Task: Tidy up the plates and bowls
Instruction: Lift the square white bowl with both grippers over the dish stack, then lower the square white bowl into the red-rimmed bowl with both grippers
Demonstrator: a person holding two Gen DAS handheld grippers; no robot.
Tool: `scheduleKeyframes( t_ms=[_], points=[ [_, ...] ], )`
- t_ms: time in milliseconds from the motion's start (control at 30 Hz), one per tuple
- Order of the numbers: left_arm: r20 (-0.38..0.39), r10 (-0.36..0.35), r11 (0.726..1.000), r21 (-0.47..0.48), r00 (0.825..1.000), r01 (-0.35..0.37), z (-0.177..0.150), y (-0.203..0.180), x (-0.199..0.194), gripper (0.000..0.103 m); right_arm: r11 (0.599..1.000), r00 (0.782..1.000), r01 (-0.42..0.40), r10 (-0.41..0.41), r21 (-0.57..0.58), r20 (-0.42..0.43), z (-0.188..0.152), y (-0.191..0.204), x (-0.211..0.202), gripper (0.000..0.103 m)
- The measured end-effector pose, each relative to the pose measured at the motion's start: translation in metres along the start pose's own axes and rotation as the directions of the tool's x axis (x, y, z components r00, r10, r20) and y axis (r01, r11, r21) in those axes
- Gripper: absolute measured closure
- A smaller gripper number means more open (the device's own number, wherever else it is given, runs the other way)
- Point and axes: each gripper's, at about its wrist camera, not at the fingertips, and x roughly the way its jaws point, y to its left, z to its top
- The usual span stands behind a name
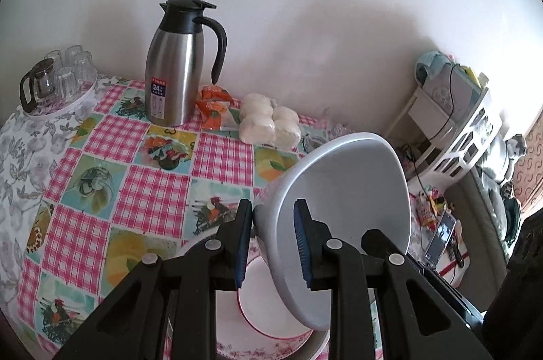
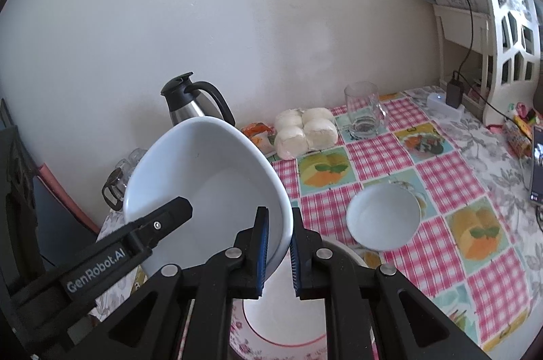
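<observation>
Both grippers hold one large white bowl above a red-rimmed floral plate. In the left wrist view my left gripper (image 1: 274,217) is shut on the near rim of the tilted bowl (image 1: 342,190), with the plate (image 1: 268,319) below it. In the right wrist view my right gripper (image 2: 278,224) is shut on the opposite rim of the same bowl (image 2: 203,183); the left gripper's black finger (image 2: 163,217) reaches into the bowl from the left. The plate (image 2: 285,322) lies below. A small white bowl (image 2: 383,217) sits on the checked tablecloth to the right.
A steel thermos jug (image 1: 176,68) stands at the back by the wall, with orange packets (image 1: 213,103) and wrapped white buns (image 1: 268,122) beside it. A tray of glasses (image 1: 57,81) is far left. A glass mug (image 2: 364,110) and a white shelf (image 2: 492,30) are at the right.
</observation>
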Motion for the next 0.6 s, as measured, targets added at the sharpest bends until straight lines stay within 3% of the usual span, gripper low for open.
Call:
scheduleKeyframes(
  t_ms=[600],
  points=[
    [-0.124, 0.076, 0.997, 0.028, 0.989, -0.073, -0.039, -0.005, 0.029, 0.077, 0.998, 0.990, 0.016, -0.008, 0.056, -0.141, -0.044, -0.032, 0.015, 0.089]
  ],
)
